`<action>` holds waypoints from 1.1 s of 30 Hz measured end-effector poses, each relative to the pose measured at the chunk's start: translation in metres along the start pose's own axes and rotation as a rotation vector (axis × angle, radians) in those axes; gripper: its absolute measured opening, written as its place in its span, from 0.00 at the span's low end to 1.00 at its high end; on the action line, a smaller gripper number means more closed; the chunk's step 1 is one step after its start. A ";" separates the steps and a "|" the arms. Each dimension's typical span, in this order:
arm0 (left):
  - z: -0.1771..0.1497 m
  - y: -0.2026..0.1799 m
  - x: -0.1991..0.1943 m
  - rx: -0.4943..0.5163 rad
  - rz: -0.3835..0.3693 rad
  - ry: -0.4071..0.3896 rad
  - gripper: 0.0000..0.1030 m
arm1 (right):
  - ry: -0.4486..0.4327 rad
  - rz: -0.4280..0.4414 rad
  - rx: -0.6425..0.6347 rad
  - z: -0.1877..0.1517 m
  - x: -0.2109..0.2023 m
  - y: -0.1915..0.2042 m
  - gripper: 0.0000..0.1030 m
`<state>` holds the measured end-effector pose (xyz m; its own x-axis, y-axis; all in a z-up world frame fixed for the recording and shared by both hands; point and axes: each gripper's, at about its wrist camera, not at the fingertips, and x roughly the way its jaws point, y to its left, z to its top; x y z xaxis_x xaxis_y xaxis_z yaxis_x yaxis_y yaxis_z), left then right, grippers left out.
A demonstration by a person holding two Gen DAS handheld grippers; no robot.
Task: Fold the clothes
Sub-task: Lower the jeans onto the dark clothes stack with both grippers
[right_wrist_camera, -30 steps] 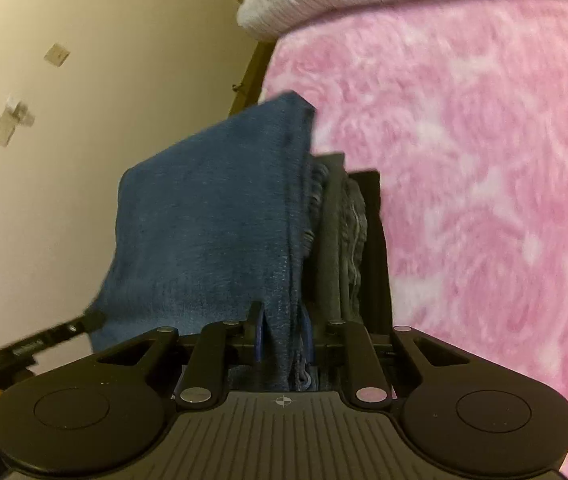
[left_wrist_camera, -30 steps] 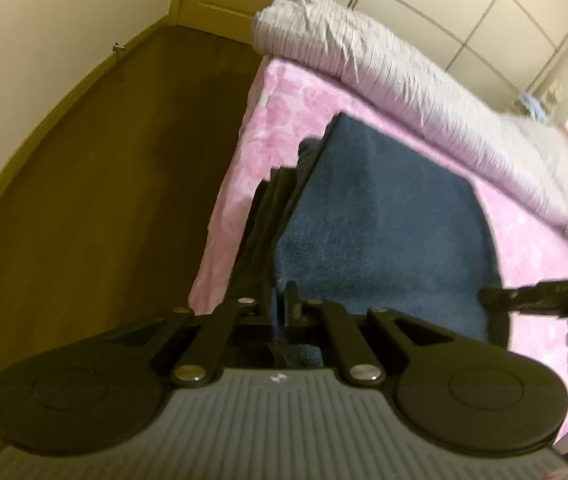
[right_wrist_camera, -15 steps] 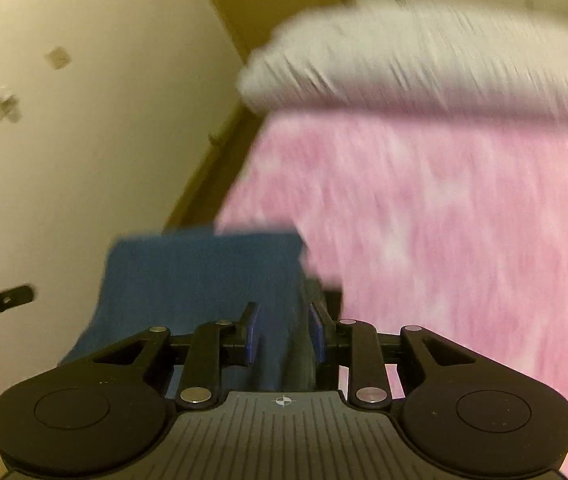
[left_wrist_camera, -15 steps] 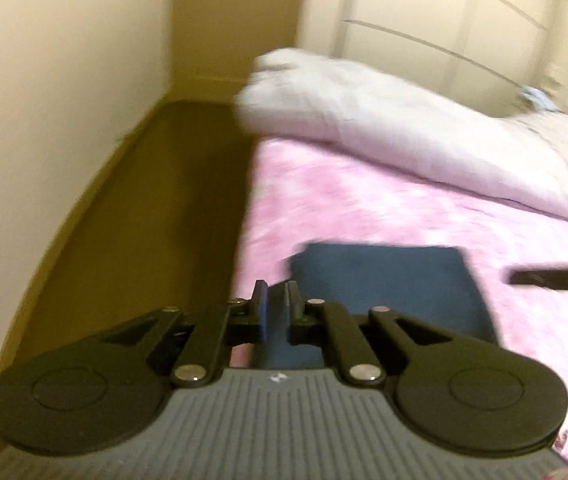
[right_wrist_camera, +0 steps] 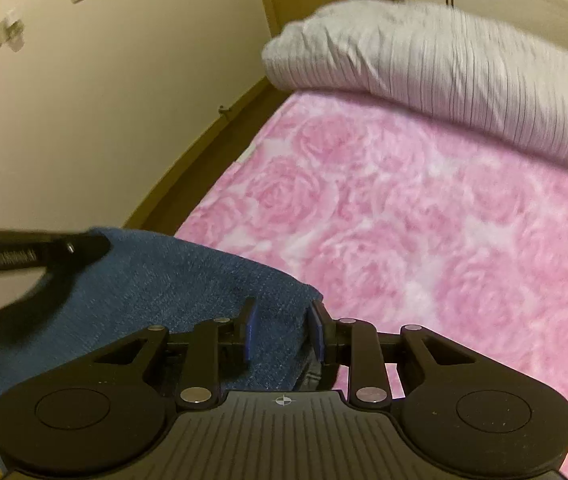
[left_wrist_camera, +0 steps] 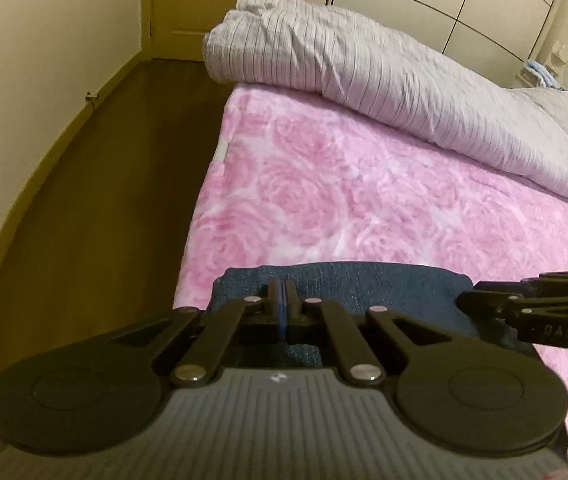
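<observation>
Left gripper: jaws closing, pads nearly together with no cloth visible between them; in the earlier left wrist frames an edge of the blue garment was pinched there. Right gripper: jaws narrowly parted, the garment's folded edge between the pads; whether the pads press on it cannot be told.

Change: a second ago the garment was held up, hanging in front of both cameras. Now it is laid down as a folded stack at the near corner of the pink rose blanket, close to the blanket's floor-side edge, well apart from the striped duvet bunched along the blanket's far side.

Judgement: this fold appears placed and release under way. One gripper's grip is not confirmed clear.
</observation>
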<state>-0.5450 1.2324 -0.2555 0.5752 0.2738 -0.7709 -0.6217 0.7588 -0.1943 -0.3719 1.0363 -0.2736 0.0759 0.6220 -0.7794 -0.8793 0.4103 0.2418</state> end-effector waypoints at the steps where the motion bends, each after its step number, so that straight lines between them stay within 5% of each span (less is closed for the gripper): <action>1: 0.000 0.005 0.004 -0.024 -0.013 0.006 0.03 | 0.016 0.003 0.017 0.000 0.005 -0.001 0.26; 9: 0.002 0.010 0.003 -0.070 -0.030 0.026 0.03 | 0.061 0.067 0.186 -0.002 0.016 -0.028 0.26; 13: 0.005 0.005 -0.029 -0.084 -0.010 0.003 0.02 | 0.035 0.102 0.191 0.010 -0.016 -0.026 0.27; 17: -0.009 -0.001 -0.080 -0.106 0.077 0.009 0.03 | -0.045 0.084 0.099 0.003 -0.072 -0.008 0.27; 23: -0.063 -0.018 -0.125 -0.154 0.128 0.118 0.04 | 0.004 0.099 -0.100 -0.050 -0.125 0.039 0.27; 28: -0.101 -0.021 -0.112 -0.197 0.194 0.205 0.05 | 0.140 0.055 -0.189 -0.097 -0.098 0.061 0.27; 33: -0.088 -0.038 -0.139 -0.192 0.251 0.157 0.06 | 0.149 0.068 -0.150 -0.088 -0.106 0.063 0.27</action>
<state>-0.6481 1.1135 -0.1939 0.3125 0.3316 -0.8902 -0.8305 0.5502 -0.0866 -0.4773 0.9376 -0.2267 -0.0461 0.5348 -0.8437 -0.9410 0.2602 0.2163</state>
